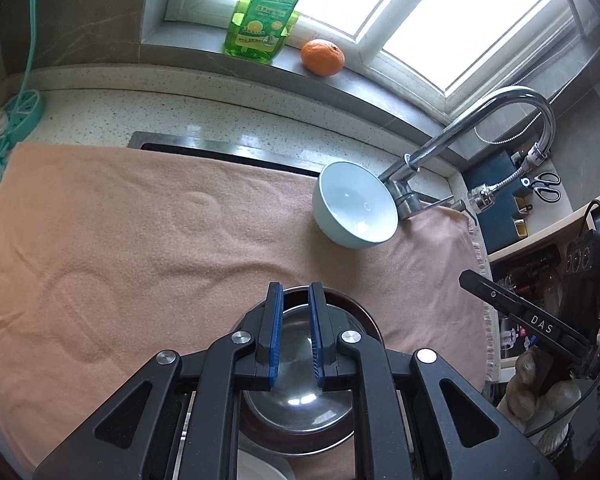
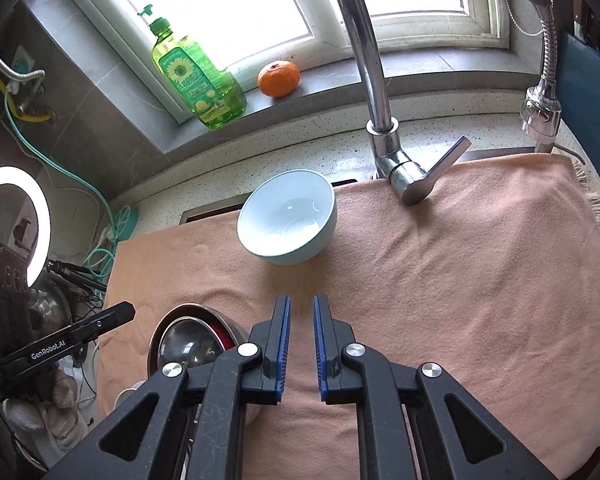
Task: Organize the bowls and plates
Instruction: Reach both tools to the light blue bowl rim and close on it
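A pale blue bowl [image 1: 355, 205] stands upright on the peach towel [image 1: 140, 240], close to the tap base; it also shows in the right wrist view [image 2: 287, 217]. A steel bowl [image 1: 300, 396] sits inside a dark red-rimmed dish directly under my left gripper [image 1: 296, 292], which is open and empty above it. A white plate edge [image 1: 260, 470] shows below. In the right wrist view the steel bowl [image 2: 188, 340] lies left of my right gripper [image 2: 301, 304], which is open and empty above the towel [image 2: 440, 280].
A chrome tap [image 2: 380, 120] rises behind the towel, with a spray hose [image 2: 542, 92] at right. A green soap bottle [image 1: 266, 12] and an orange [image 1: 322, 57] stand on the windowsill. A ring light [image 2: 16, 220] and cables are at left.
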The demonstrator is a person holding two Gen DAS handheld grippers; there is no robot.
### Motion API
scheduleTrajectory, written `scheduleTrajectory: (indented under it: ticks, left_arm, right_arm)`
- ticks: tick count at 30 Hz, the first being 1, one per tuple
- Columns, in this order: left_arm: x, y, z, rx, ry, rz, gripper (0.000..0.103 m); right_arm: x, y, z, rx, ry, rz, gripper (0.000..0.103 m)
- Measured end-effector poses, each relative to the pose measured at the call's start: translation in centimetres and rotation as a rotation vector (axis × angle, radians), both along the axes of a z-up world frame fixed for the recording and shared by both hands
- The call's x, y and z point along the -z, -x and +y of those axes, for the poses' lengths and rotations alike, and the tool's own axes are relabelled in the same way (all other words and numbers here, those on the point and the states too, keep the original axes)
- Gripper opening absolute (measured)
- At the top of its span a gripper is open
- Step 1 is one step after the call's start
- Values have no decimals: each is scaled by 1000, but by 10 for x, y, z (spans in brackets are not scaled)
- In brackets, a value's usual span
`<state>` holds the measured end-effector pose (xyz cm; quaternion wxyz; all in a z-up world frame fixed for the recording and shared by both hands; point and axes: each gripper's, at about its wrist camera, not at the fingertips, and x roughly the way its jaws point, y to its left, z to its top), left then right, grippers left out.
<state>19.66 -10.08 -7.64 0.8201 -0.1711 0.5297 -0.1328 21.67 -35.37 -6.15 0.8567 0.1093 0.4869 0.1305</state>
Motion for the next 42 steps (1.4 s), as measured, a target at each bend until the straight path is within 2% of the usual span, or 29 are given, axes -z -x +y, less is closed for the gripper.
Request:
scheduleTrajectory:
  ticks: [3, 5, 6, 9, 23, 31, 34, 42]
  left_arm:
    - [0, -17, -8, 0, -12, -3, 11]
    - [1, -29, -13, -3, -21, -3, 11]
    - [3, -36, -15, -3, -14, 5, 11]
    - [10, -56, -21, -8, 4, 34, 11]
    - [43, -117, -52, 9, -59, 103, 11]
    - [55, -130, -61, 32, -51, 128, 11]
    - [58, -133, -63, 34, -55, 134, 11]
    - [63, -135, -67, 45, -73, 131, 11]
  right_arm:
    - [-3, -15, -5, 2, -4, -6, 14]
    - [-3, -27, -8, 7, -16, -5, 26]
    - [-3, -33, -9, 15, -23, -5, 27]
    - [1, -49, -12, 34, -34, -2, 27]
    - [44, -106, -12, 76, -103, 98, 27]
    - [56, -116, -7, 67, -106, 119, 27]
    - [59, -118, -3, 58, -103, 124, 20]
    - [64, -124, 2, 62, -64, 146, 15]
